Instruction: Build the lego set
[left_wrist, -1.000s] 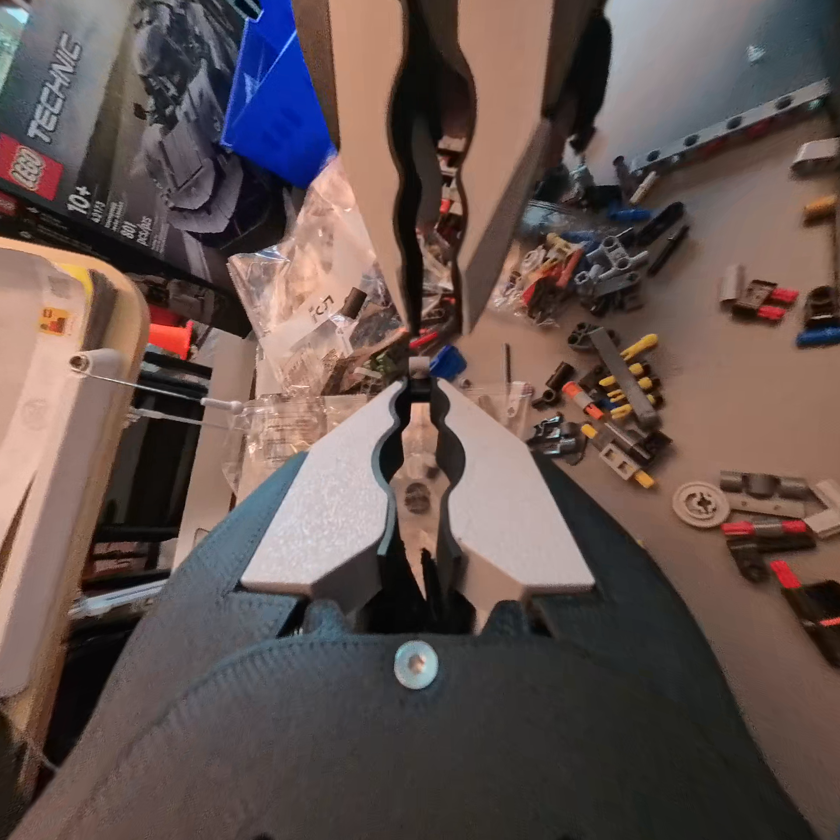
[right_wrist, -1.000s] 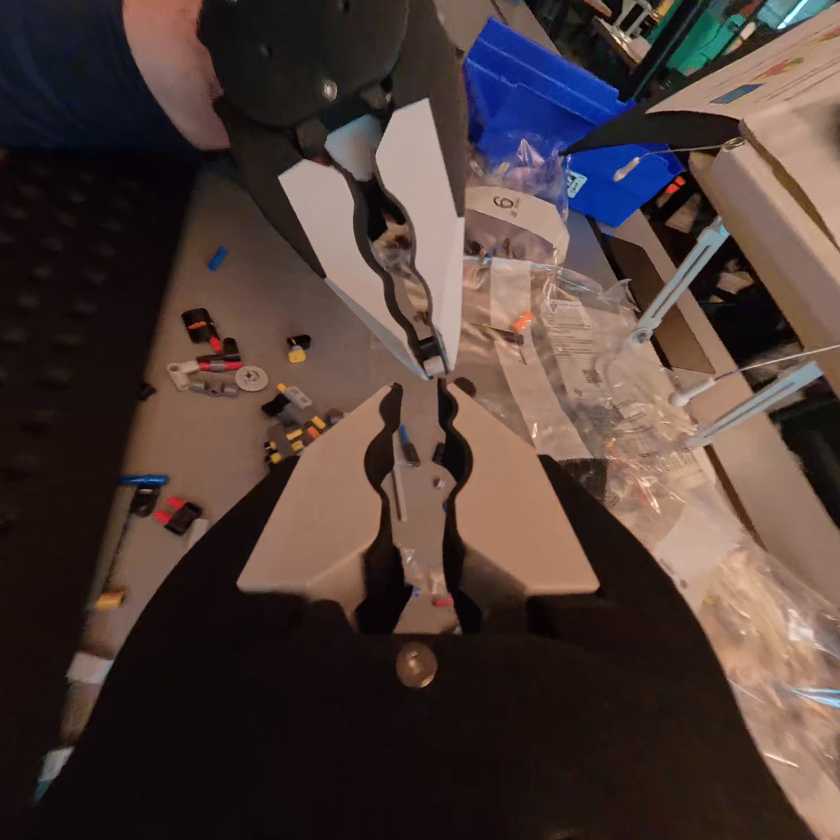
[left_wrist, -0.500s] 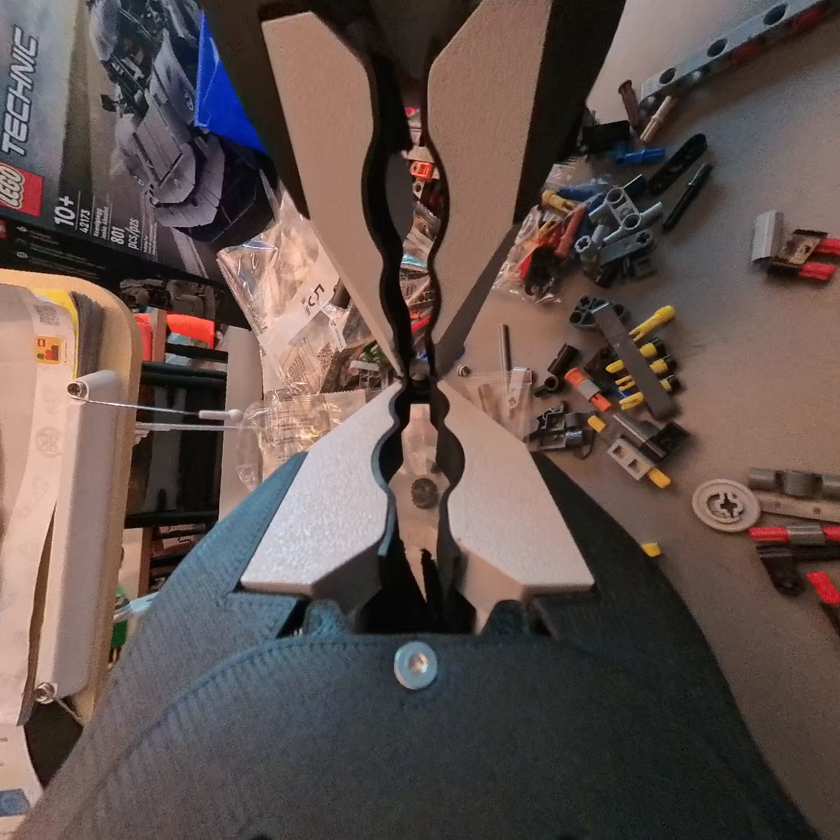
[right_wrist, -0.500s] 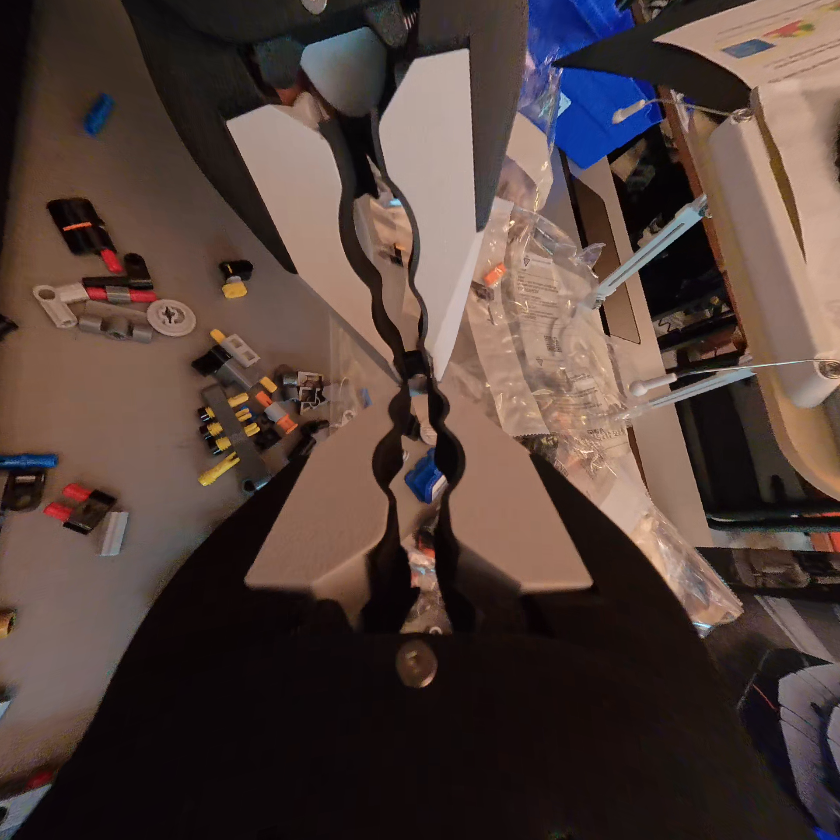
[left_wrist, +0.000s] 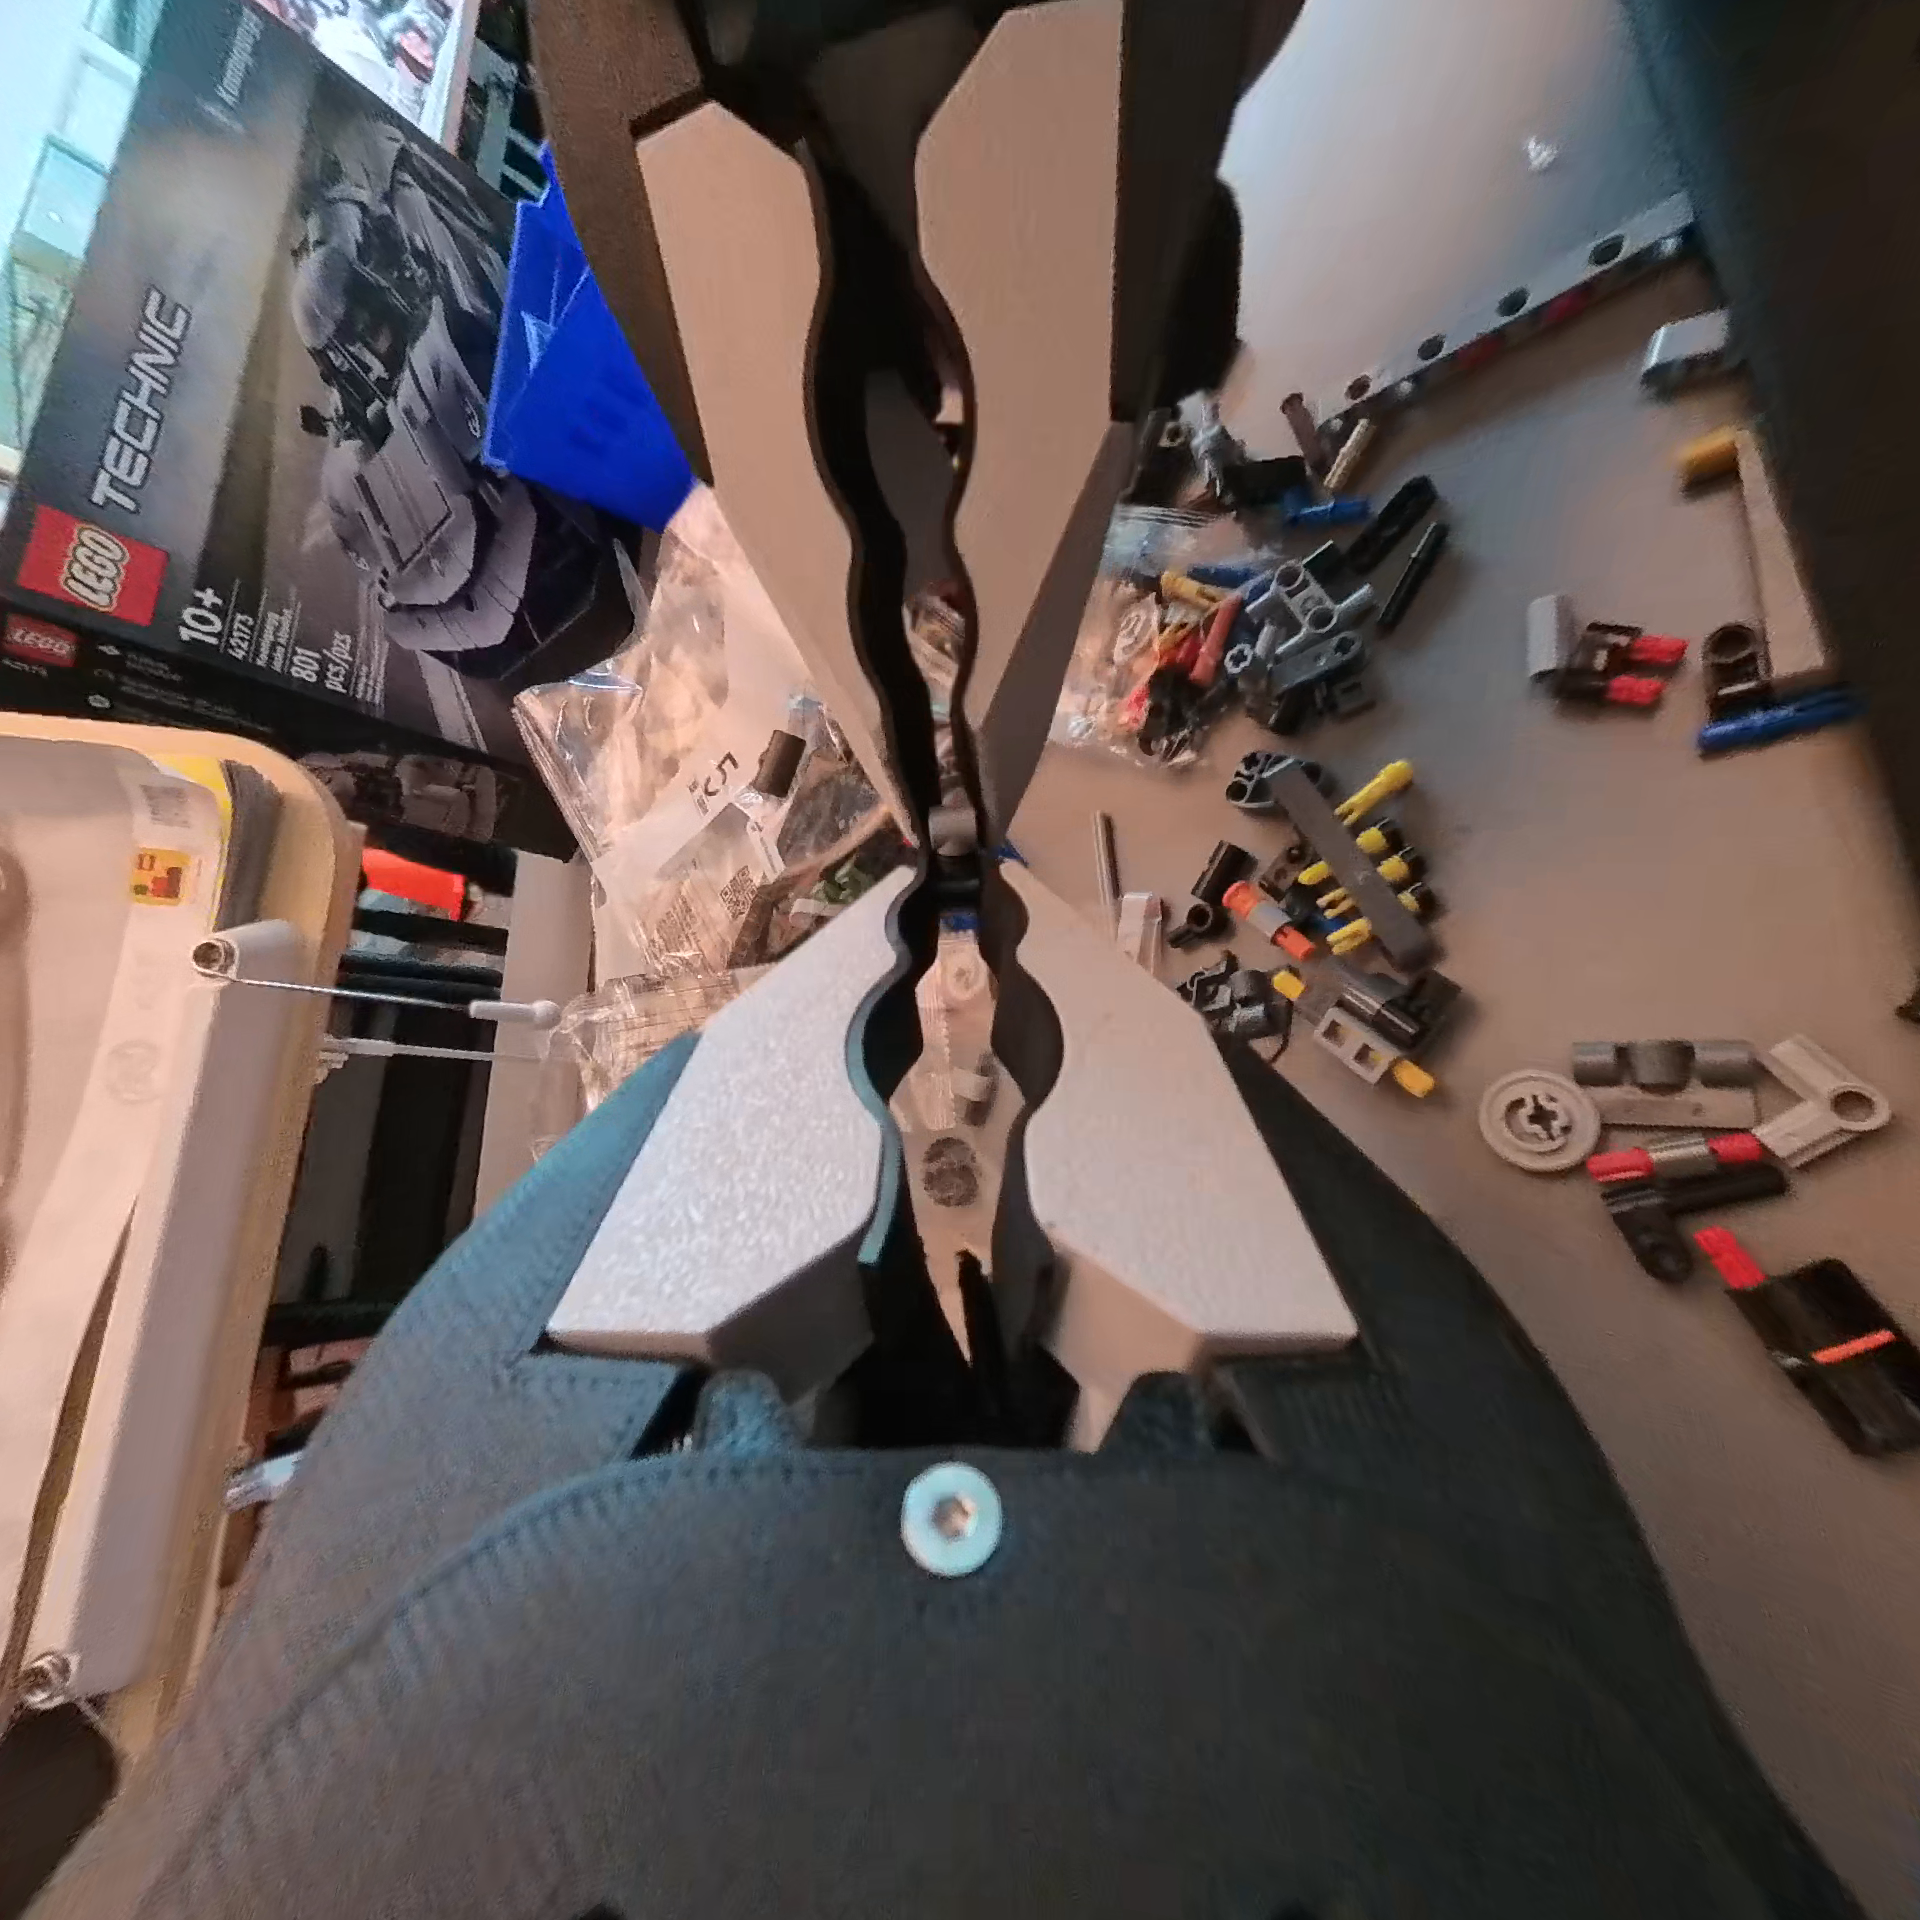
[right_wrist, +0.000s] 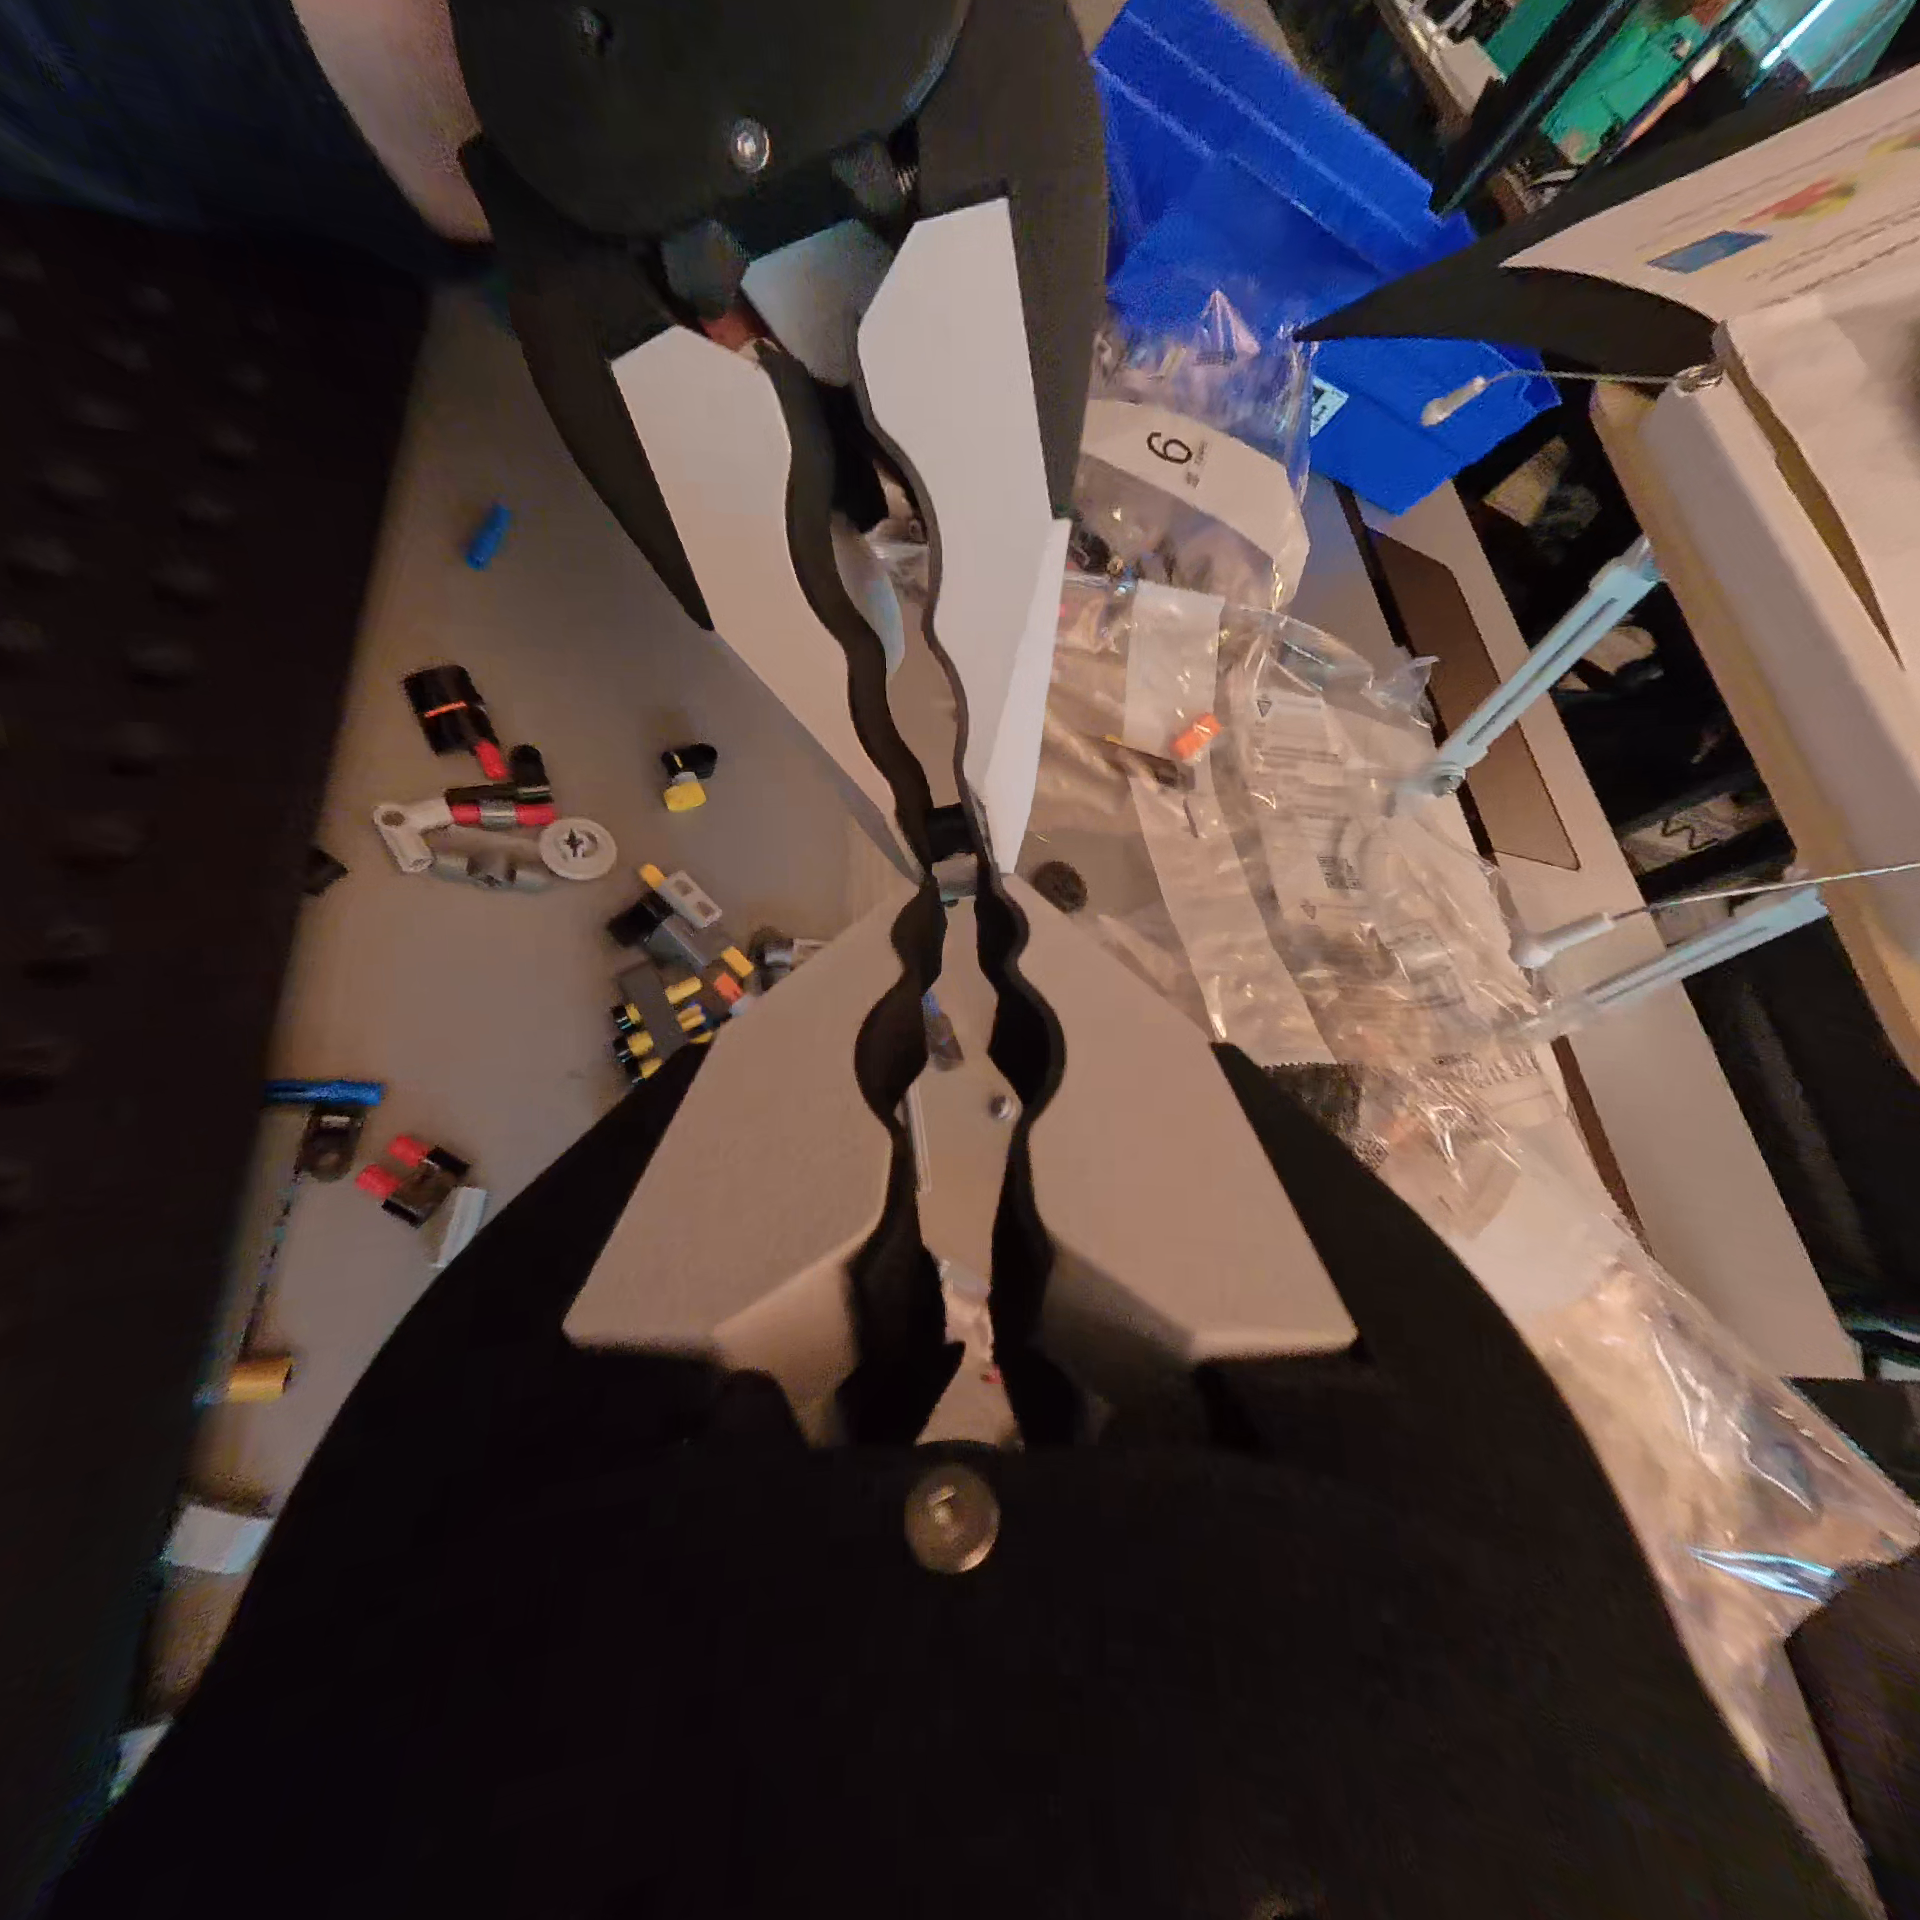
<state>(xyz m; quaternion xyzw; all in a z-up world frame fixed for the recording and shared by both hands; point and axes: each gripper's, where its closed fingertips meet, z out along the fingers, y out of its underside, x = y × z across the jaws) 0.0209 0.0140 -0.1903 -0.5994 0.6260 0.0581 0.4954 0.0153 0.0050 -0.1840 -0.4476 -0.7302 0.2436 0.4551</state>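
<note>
**A:** ok so both grippers are meeting tip to tip over the table. The left gripper is pinching a small black piece, and the right gripper is clamping a small grey piece. The two pieces are touching end to end.

**B:** any room around them?

**A:** not much on the bag side. Clear bags are sprawling right under the tips, running out to the table's edge, with a blue bin behind them. The set box is leaning beside that bin.

**B:** and the other side?

**A:** loose pieces are lying in scattered clusters, with bare table between them. A grey wheel is sitting near a long grey beam side, well apart from it. A dark mat is bordering that side.
</note>
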